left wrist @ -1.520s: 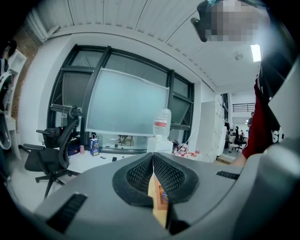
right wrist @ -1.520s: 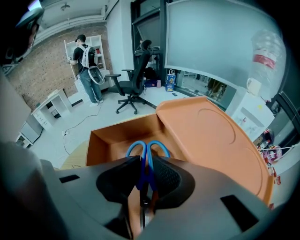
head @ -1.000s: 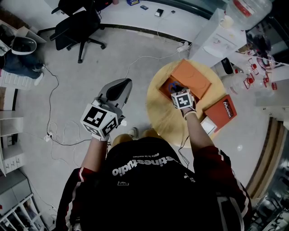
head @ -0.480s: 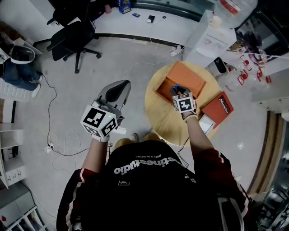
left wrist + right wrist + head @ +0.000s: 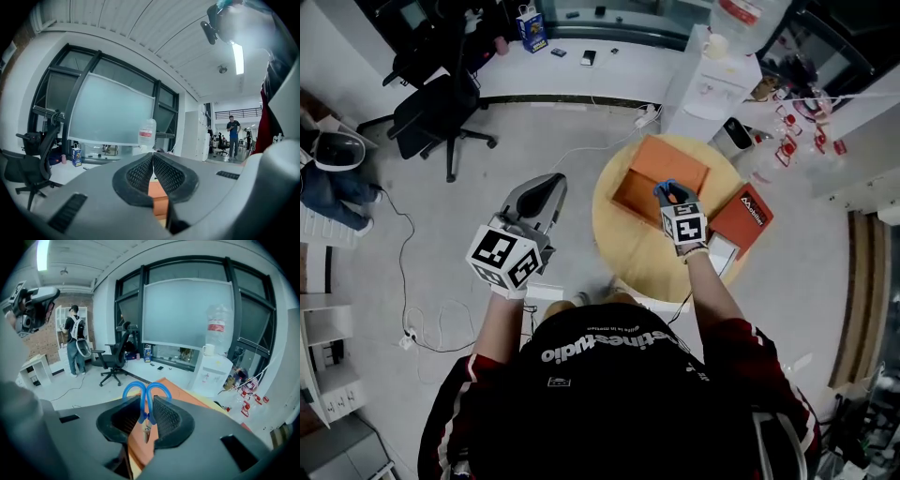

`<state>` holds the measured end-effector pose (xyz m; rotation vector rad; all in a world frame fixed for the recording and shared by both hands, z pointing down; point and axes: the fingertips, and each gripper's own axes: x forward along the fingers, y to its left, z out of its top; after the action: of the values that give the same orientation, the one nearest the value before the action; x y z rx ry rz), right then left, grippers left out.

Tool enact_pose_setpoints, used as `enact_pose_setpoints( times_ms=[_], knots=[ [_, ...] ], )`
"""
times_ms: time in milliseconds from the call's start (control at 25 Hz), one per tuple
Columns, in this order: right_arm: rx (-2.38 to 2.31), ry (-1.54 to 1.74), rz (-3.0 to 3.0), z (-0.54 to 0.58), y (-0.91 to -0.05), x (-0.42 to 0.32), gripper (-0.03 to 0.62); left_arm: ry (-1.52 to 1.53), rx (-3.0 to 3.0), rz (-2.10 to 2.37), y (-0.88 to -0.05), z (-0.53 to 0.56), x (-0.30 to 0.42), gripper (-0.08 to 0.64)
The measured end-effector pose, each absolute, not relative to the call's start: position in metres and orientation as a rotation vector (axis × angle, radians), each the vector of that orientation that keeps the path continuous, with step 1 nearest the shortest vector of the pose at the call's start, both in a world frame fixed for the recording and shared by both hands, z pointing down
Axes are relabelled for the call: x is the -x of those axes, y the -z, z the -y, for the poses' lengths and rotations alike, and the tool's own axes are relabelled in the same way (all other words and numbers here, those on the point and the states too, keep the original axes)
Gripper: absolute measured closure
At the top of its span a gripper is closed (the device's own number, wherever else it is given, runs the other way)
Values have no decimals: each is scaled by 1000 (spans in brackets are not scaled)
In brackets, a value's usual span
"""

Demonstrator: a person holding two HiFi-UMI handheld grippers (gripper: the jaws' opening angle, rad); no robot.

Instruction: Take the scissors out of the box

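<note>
My right gripper (image 5: 671, 194) is shut on the blue-handled scissors (image 5: 146, 398), whose handle loops stick up between the pads (image 5: 165, 414) while the blades hang down. In the head view the scissors (image 5: 667, 189) are held over the near right corner of the open orange box (image 5: 660, 179) on the round wooden table (image 5: 637, 248). My left gripper (image 5: 546, 188) hangs over the floor to the left of the table, shut with nothing in it; in its own view the left gripper (image 5: 153, 165) has its pads pressed together.
An orange box lid (image 5: 742, 217) and a white card (image 5: 721, 253) lie at the table's right edge. A water dispenser (image 5: 705, 71) stands behind the table. A black office chair (image 5: 431, 111) and cables (image 5: 422, 309) sit on the floor to the left.
My right gripper has lifted the scissors up out of the box's inside toward its near edge. The head view has shifted, and the left gripper stays where it was.
</note>
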<state>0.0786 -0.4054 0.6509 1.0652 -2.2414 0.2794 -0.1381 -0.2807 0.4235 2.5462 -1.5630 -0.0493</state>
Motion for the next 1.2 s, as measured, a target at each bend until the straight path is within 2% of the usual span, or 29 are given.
enact_pose_setpoints(
  times_ms=[1200],
  knots=[
    [-1561, -238, 2393, 342, -476, -163, 483, 109, -2752, 1280, -387, 328, 74, 539]
  ],
)
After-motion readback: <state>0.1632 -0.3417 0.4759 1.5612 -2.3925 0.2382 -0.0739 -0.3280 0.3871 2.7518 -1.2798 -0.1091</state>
